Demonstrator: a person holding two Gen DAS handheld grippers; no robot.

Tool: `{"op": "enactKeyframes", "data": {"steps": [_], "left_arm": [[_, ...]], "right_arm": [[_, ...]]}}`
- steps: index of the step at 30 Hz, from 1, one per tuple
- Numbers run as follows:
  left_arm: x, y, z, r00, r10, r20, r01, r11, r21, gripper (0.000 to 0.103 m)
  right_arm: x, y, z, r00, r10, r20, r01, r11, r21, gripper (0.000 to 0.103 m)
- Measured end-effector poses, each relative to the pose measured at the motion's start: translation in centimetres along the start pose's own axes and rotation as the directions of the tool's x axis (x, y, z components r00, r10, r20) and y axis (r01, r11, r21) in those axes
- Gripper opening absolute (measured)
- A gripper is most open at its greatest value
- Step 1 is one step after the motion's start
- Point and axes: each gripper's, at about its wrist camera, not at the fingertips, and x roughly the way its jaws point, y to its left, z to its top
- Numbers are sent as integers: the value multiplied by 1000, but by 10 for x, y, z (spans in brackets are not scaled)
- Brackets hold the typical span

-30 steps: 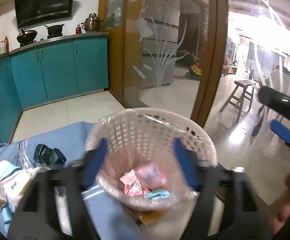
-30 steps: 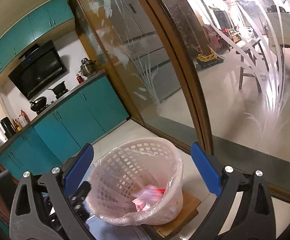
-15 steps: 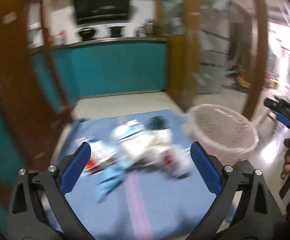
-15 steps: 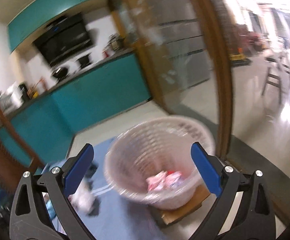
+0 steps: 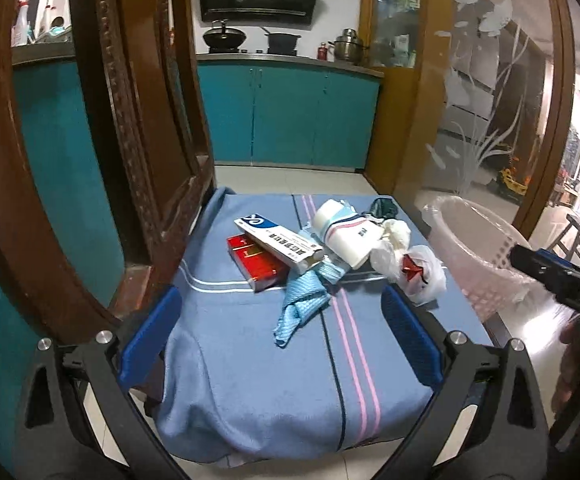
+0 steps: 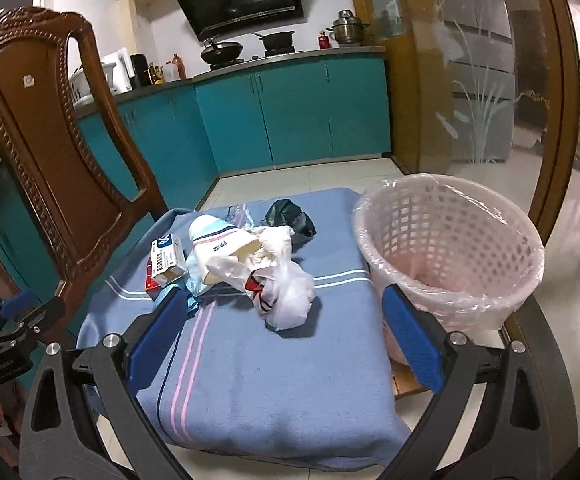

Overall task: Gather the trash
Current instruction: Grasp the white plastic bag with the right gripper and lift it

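Both views have been swung off the lined basket (image 6: 448, 248) and back onto the trash pile (image 5: 330, 248) at the far half of the blue-covered stool (image 5: 273, 380). Step in hand is judged as selecting the next piece. Left gripper (image 5: 277, 340) and right gripper (image 6: 281, 344) are held wide apart and empty; the white bag (image 6: 290, 296), nearest the basket-side edge, should be straddled and clamped next.

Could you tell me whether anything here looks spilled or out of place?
Yes: litter is heaped on the blue cloth, including a white plastic bag, a paper cup on its side and a red box, beside the basket.

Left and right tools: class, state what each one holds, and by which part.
Nothing is held. The left tool and right tool are both open and empty above the blue cloth.
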Motion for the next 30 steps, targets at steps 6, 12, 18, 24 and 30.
{"op": "enactKeyframes", "data": {"steps": [6, 12, 18, 24, 30], "left_arm": [[-3, -2, 0, 1000, -21, -1, 21, 1000, 2, 99], [1, -5, -2, 999, -27, -24, 27, 1000, 8, 99], [7, -11, -5, 999, -30, -42, 31, 999, 24, 99], [10, -13, -6, 998, -30, -52, 32, 999, 30, 99], [12, -18, -8, 997, -35, -64, 37, 999, 40, 99]], "right_arm": [[9, -1, -1, 1000, -20, -20, 20, 1000, -2, 96], [12, 1, -4, 999, -24, -27, 24, 1000, -10, 96], [12, 0, -5, 999, -29, -31, 29, 999, -13, 96], [12, -2, -5, 999, -32, -30, 32, 999, -10, 96], [22, 2, -6, 998, -40, -43, 39, 999, -22, 96]]}}
